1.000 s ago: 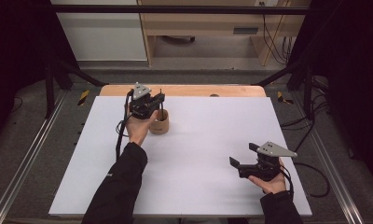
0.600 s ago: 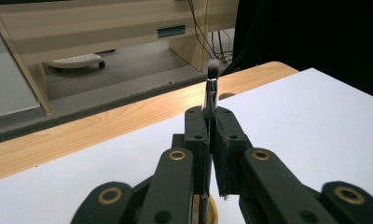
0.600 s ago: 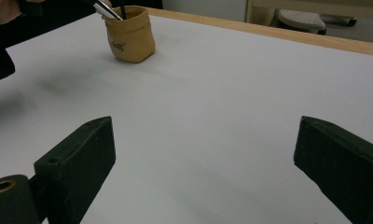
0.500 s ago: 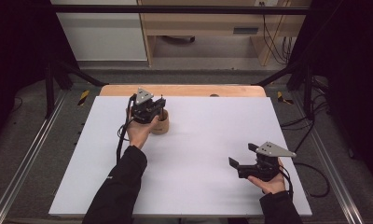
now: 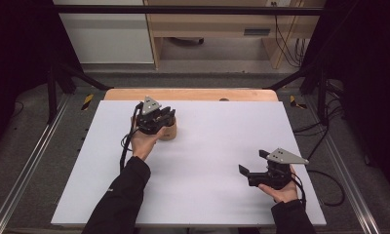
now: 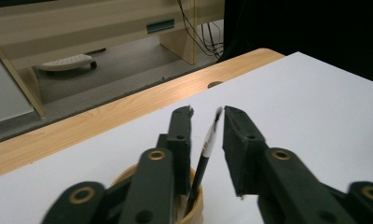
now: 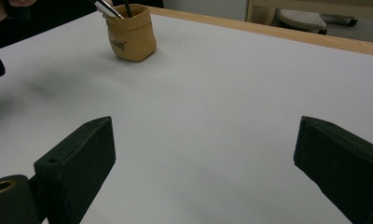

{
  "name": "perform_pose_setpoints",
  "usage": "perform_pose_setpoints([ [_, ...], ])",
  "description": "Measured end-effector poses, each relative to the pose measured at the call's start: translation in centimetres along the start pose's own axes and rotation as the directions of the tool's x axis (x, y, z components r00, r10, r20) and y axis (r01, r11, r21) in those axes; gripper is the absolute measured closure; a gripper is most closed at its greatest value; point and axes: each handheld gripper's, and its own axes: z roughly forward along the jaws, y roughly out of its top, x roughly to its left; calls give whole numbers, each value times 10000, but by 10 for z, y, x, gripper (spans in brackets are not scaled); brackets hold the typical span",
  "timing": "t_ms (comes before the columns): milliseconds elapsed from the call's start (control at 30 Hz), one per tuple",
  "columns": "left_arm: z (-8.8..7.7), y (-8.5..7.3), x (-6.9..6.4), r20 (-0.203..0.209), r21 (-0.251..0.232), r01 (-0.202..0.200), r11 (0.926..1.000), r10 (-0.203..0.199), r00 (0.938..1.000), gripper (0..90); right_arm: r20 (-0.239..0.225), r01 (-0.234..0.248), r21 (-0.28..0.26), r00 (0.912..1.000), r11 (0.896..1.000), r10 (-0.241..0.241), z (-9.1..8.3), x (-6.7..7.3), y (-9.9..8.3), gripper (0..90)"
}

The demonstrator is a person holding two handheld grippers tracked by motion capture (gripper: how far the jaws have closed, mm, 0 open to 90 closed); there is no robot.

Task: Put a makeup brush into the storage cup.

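A small tan cup (image 5: 168,130) sits on the white counter (image 5: 207,161), toward the 11 o'clock side in the high view. There is dark writing on the side of the cup (image 7: 130,32), but it is too small to read.

One cup is here. In the right gripper view two thin sticks poke out of the cup's top: one silver and one dark. In the left gripper view one pen (image 6: 205,156) stands in the cup (image 6: 194,210). It is black, with a white band and a black tip, and it leans toward 1 o'clock.

There are two grippers, one in each hand.

The left gripper (image 5: 160,118) is right over the cup. Its jaws have just been opening. The top of the pen stands between them, with a small gap on each side. The pads do not press on it.

The right gripper (image 5: 251,165) is well apart from the cup, at about 4 o'clock on the counter. It rests low over the white top and points toward 9 o'clock. Its jaws are wide open with nothing between them. From there, the cup shows far off at about 11 o'clock.

A strip of wood (image 5: 193,94) runs along the far edge of the counter, at 12 o'clock.
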Motion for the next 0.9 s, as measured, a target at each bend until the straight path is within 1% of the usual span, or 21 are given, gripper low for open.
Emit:
perform_pose_setpoints([
  [67,-5,0,0,68,-144,89,9999,-88,9999,651,10,1,1,10000,10000,-1,0,0,0,60],
  [167,-13,1,-1,220,-277,222,9994,-216,9995,591,-3,8,-20,10000,10000,-8,0,0,0,59],
  [233,-18,1,-1,390,-343,320,9989,-307,9988,550,14,-42,-27,10000,10000,42,-1,0,0,59],
  [367,-26,2,-2,499,-431,227,9988,-205,9985,483,37,-28,-53,10000,10000,28,-1,0,0,59],
  [433,-31,3,-3,646,-518,292,9982,-258,9976,451,24,-30,-106,10000,9999,30,-2,-1,1,58],
  [567,-41,3,-3,789,-635,357,9973,-306,9964,403,43,-58,-192,10000,9998,59,-4,-2,1,57],
  [633,-47,2,-3,834,-658,330,9973,-275,9961,384,61,-130,-223,9999,9997,131,-5,-2,2,57],
  [800,-60,1,-1,884,-704,297,9971,-234,9958,340,96,-111,-306,9999,9995,114,-7,-3,2,55],
  [900,-67,0,1,992,-749,443,9962,-367,9944,306,107,-127,-378,9999,9992,131,-8,-4,2,54],
])
